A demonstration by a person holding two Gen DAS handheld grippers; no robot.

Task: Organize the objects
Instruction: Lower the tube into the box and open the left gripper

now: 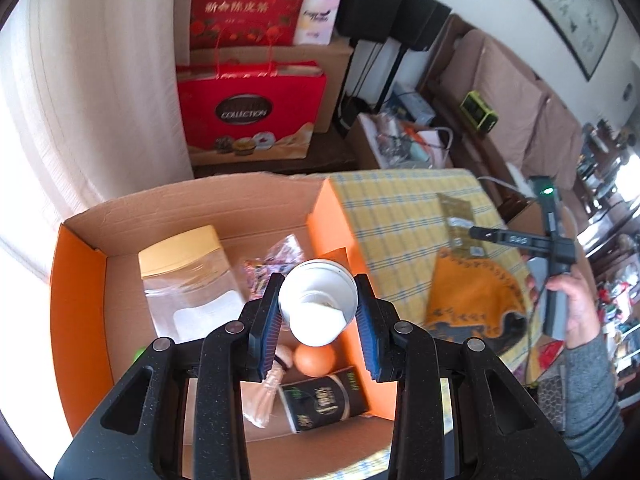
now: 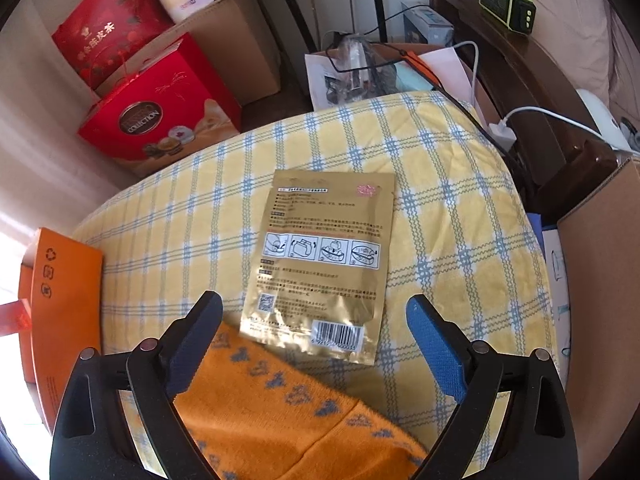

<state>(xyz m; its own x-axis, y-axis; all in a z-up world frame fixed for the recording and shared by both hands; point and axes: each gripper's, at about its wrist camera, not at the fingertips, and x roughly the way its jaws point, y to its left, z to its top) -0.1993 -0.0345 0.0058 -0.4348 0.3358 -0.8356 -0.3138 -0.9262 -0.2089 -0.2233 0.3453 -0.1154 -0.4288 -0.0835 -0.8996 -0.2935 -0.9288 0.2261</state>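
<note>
Left fingers (image 1: pixel 318 312) clamp white cup (image 1: pixel 318 306) over box (image 1: pixel 80 300), right fingers (image 2: pixel 316 356) apart, checked cloth (image 2: pixel 460 240).

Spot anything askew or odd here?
Slightly: the gold packet lies skewed on the checked cloth, its lower corner overlapping the orange knit. The paper cup sits tipped sideways in the left gripper above the box.

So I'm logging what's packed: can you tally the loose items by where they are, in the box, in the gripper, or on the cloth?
In the cardboard box: 5 (clear jar, candy bag, orange ball, dark packet, wooden brush)
In the left gripper: 1 (white cup)
On the checked cloth: 2 (gold pouch, orange knit)
Total: 8
</note>
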